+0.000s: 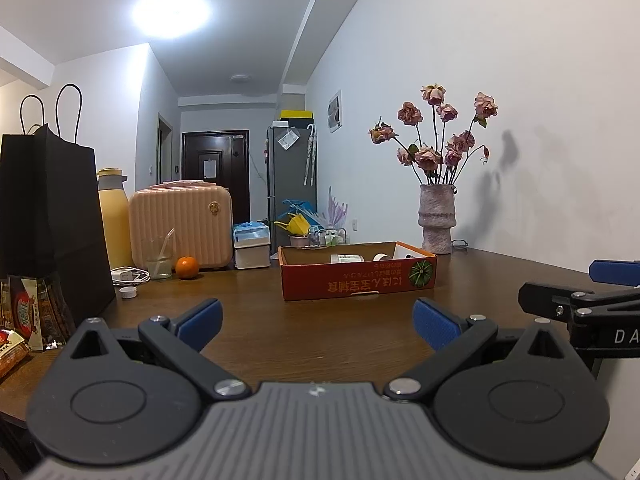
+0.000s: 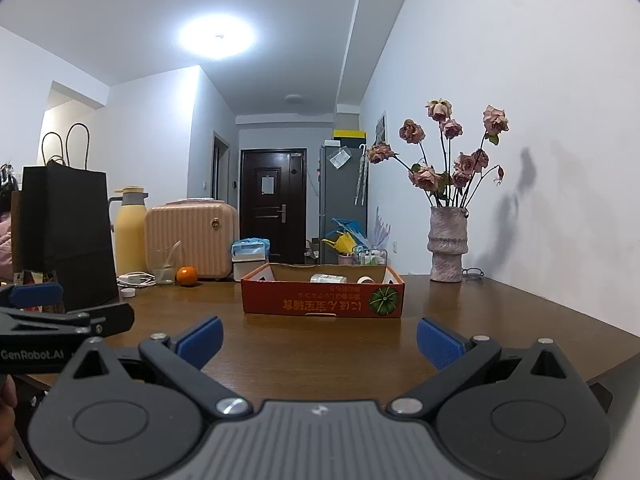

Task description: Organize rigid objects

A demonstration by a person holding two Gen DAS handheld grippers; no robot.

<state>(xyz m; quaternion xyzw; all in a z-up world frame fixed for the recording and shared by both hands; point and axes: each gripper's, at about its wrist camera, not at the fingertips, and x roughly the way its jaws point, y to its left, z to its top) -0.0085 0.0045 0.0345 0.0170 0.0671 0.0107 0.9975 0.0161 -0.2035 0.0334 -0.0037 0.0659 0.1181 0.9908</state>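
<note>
Left gripper [image 1: 318, 322] fingers wide apart, nothing held. Right gripper [image 2: 319, 338] same. Red box [image 1: 358, 276] sat mid-frame on tabletop [image 1: 320, 320], white bottle [image 1: 346, 258] inside. Best plan: reach slow toward loose orange [image 1: 187, 267] at left, close fingers around it gently.

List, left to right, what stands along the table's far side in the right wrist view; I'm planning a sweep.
Black paper bag → yellow thermos → drinking glass → orange → pink ribbed case → red cardboard box → vase of dried roses → eyeglasses.
</note>
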